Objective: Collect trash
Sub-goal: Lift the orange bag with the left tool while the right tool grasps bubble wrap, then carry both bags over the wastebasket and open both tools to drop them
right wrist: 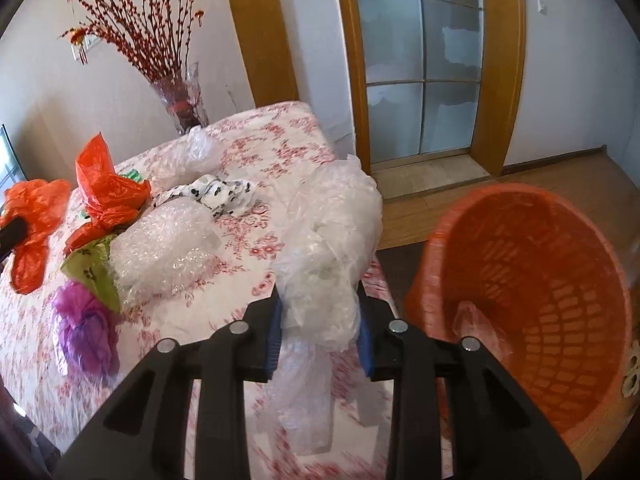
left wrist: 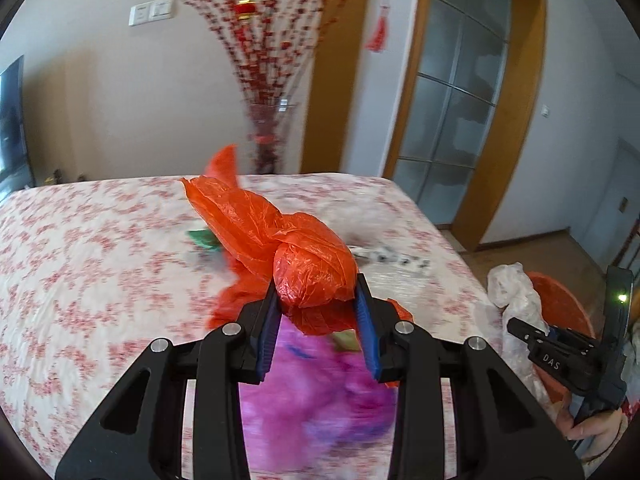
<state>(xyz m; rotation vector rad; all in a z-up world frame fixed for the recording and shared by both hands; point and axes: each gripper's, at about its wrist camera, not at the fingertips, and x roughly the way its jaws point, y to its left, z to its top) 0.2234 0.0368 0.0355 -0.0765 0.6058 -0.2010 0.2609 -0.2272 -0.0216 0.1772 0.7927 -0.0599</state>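
Observation:
My left gripper (left wrist: 318,300) is shut on a crumpled orange plastic bag (left wrist: 304,256), held above the flowered bed cover (left wrist: 80,248). In the right wrist view the same bag (right wrist: 36,216) shows at the far left. My right gripper (right wrist: 320,312) is shut on a wad of clear plastic film (right wrist: 332,236), lifted near the bed's corner. In the left wrist view that film (left wrist: 516,296) and the right gripper (left wrist: 520,326) show at the right edge. An orange lattice basket (right wrist: 532,292) stands on the floor right of the bed, tilted toward me.
On the bed lie another orange bag (right wrist: 104,184), a bubble-wrap bundle (right wrist: 164,252), a purple bag (right wrist: 84,328), a green bag (right wrist: 94,268), a black-and-white spotted wrapper (right wrist: 216,194) and more clear film (right wrist: 200,148). A vase of red branches (right wrist: 184,100) stands behind. A glass door (right wrist: 420,72) is beyond.

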